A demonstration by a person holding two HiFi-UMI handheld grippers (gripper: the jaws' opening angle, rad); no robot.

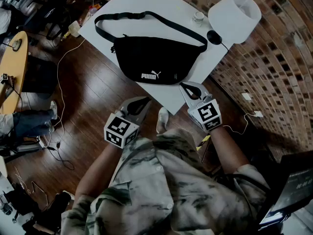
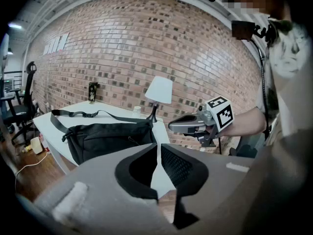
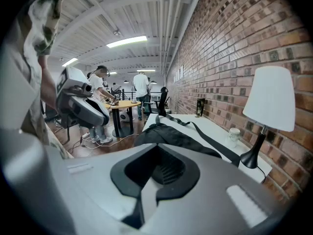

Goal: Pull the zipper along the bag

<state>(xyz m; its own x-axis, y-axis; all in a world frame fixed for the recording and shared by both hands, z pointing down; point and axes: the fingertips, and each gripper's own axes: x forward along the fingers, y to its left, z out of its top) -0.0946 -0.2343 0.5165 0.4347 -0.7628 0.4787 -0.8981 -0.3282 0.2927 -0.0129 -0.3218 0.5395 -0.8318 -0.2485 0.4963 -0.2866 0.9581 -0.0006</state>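
Observation:
A black waist bag (image 1: pixel 154 60) with a white logo lies flat on the white table (image 1: pixel 161 4), its strap (image 1: pixel 146 16) looped toward the far side. My left gripper (image 1: pixel 139 102) hovers shut and holding nothing just off the table's near edge, below the bag's left part. My right gripper (image 1: pixel 187 87) is also shut and holds nothing, at the near edge by the bag's right end. Neither touches the bag. The left gripper view looks past its shut jaws (image 2: pixel 157 146) at the bag (image 2: pixel 107 138) and the right gripper (image 2: pixel 178 126). The right gripper (image 3: pixel 157 147) faces the bag (image 3: pixel 171 136).
A white lamp (image 1: pixel 234 16) with a black base (image 1: pixel 213 36) and a small cup (image 1: pixel 198 17) stand at the table's right end by the brick wall. A dark bottle (image 2: pixel 93 92) is at the far end. Cables cross the wooden floor (image 1: pixel 88 97); a round yellow table (image 1: pixel 14 62) is left.

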